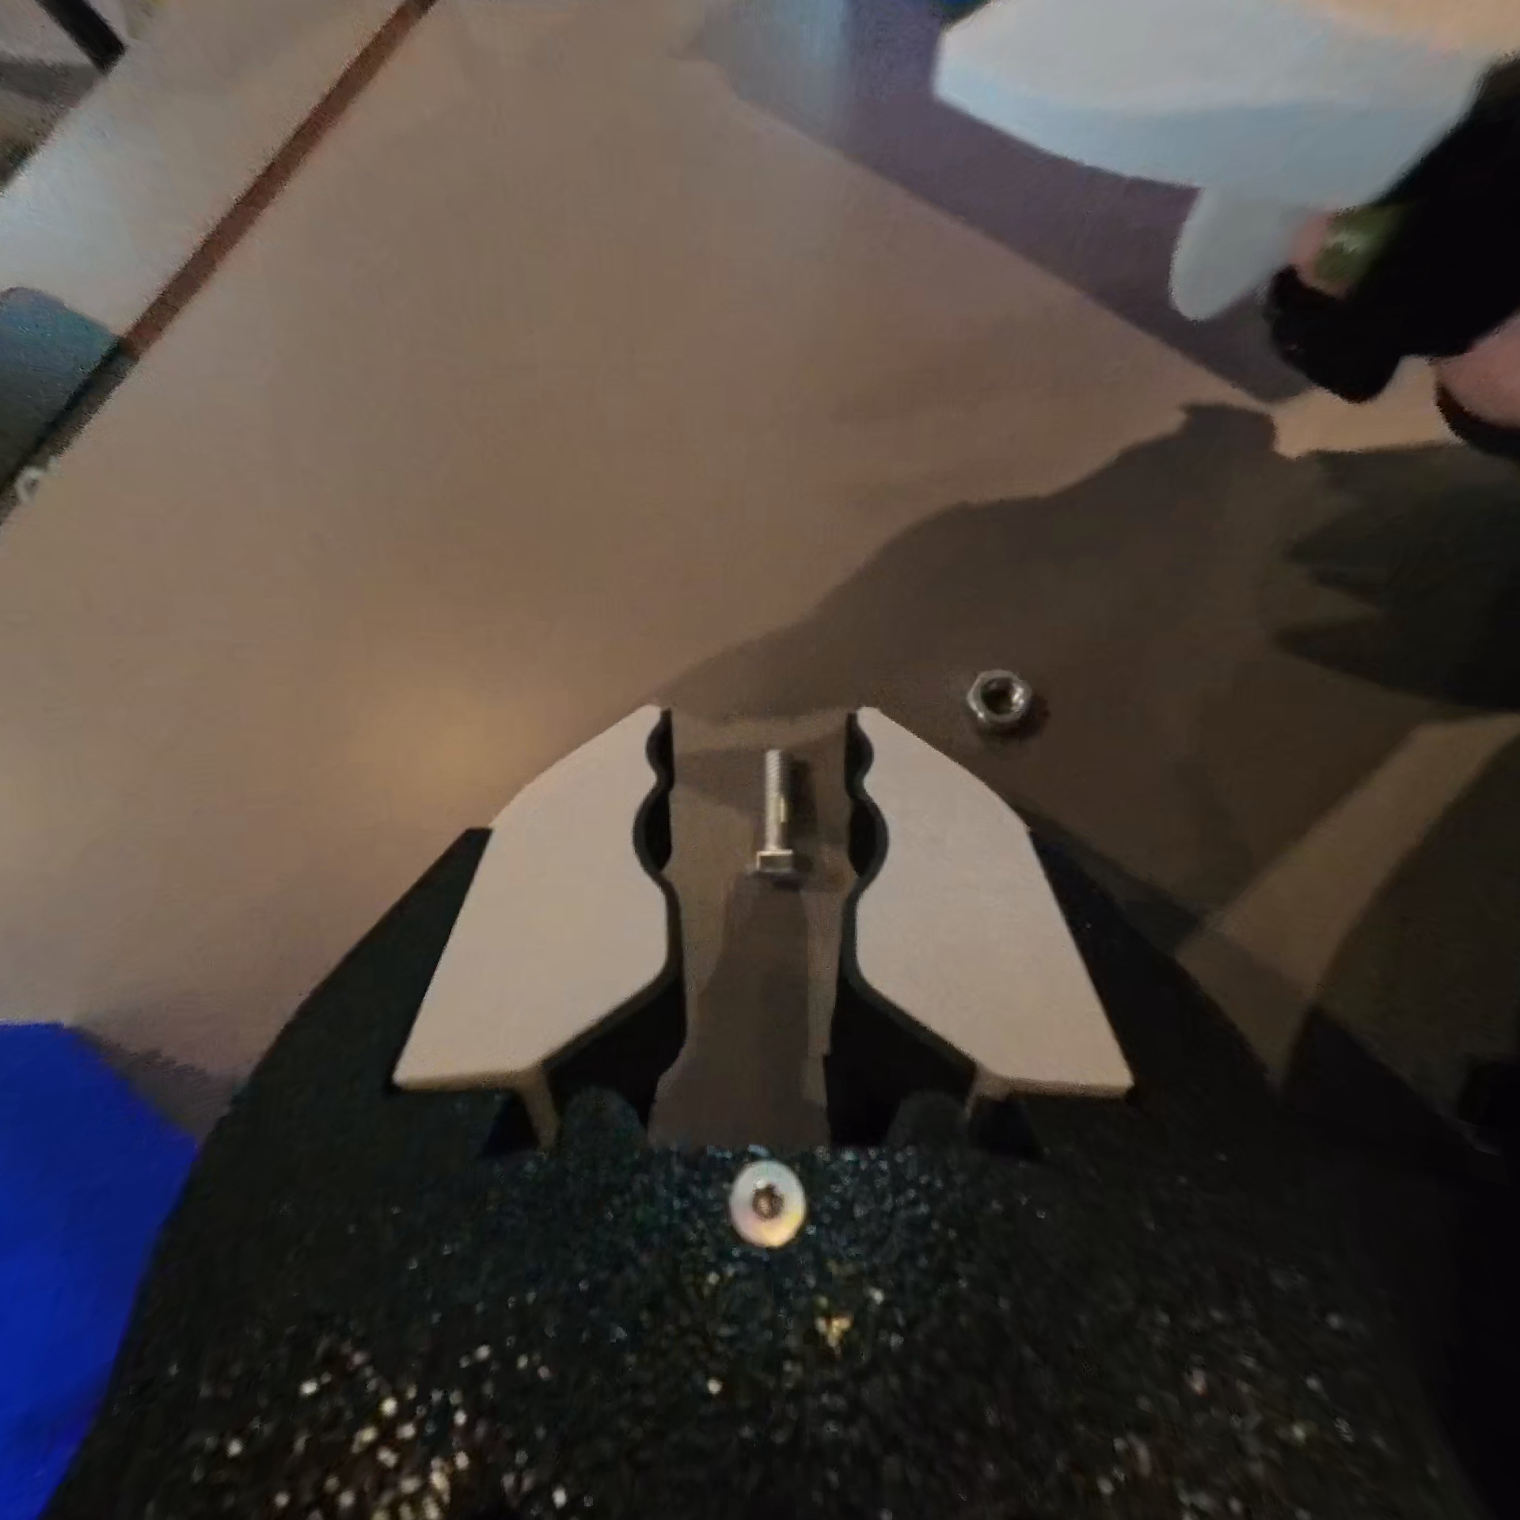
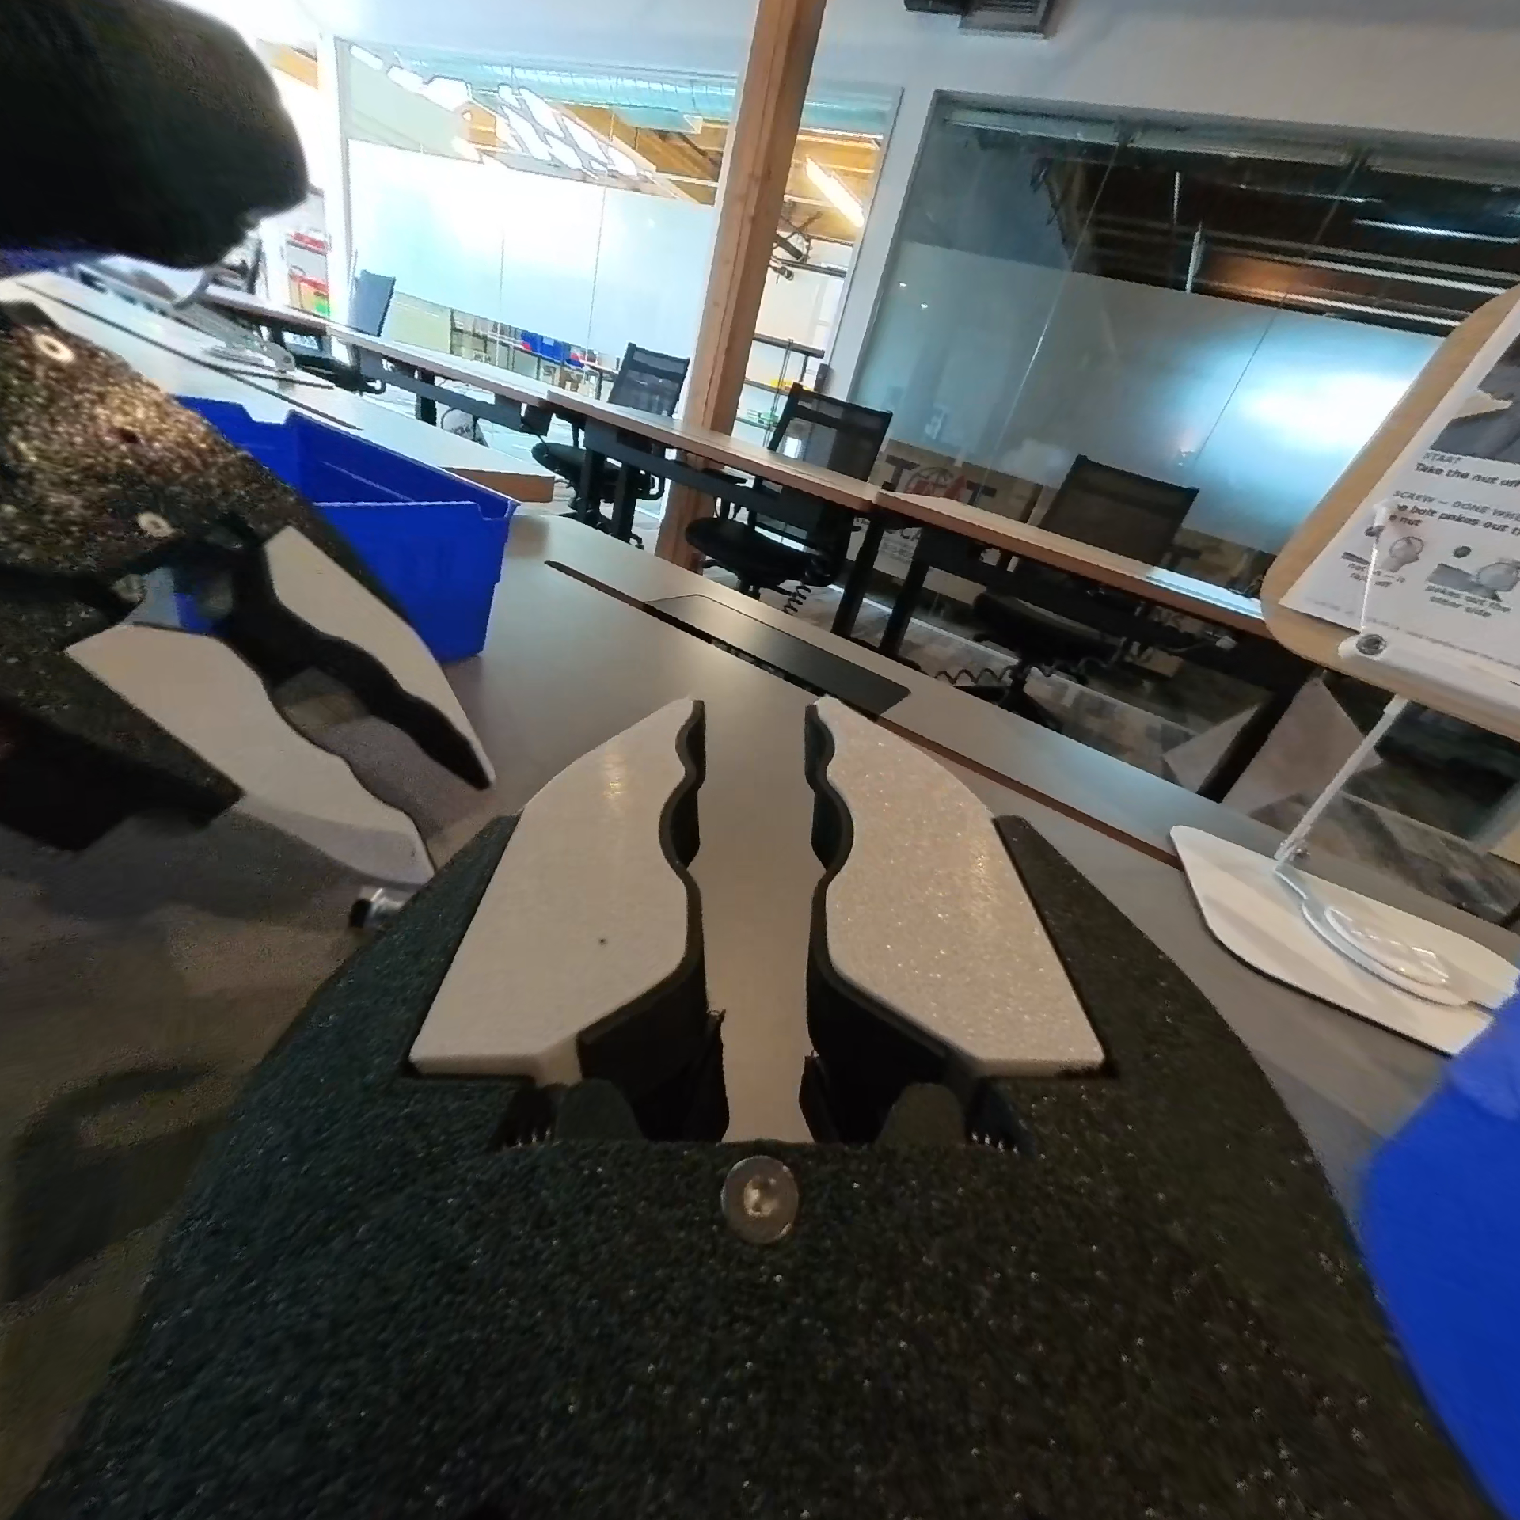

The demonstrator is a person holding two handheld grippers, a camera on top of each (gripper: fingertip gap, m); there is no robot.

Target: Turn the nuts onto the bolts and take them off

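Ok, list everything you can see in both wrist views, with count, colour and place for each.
bolt: one, silver, lying on the table between the left gripper's open fingers
nut: one, silver, on the table right of the bolt, apart from it
table: one, brown
blue bin: one, behind the left gripper
instruction sheet stand: one, white base with clear holder, right side of the table
office chairs: several, black, at the background desks
wooden post: one, light wood, background
left gripper: white fingers, black body, open over the bolt
right gripper: white fingers, black body, open, empty
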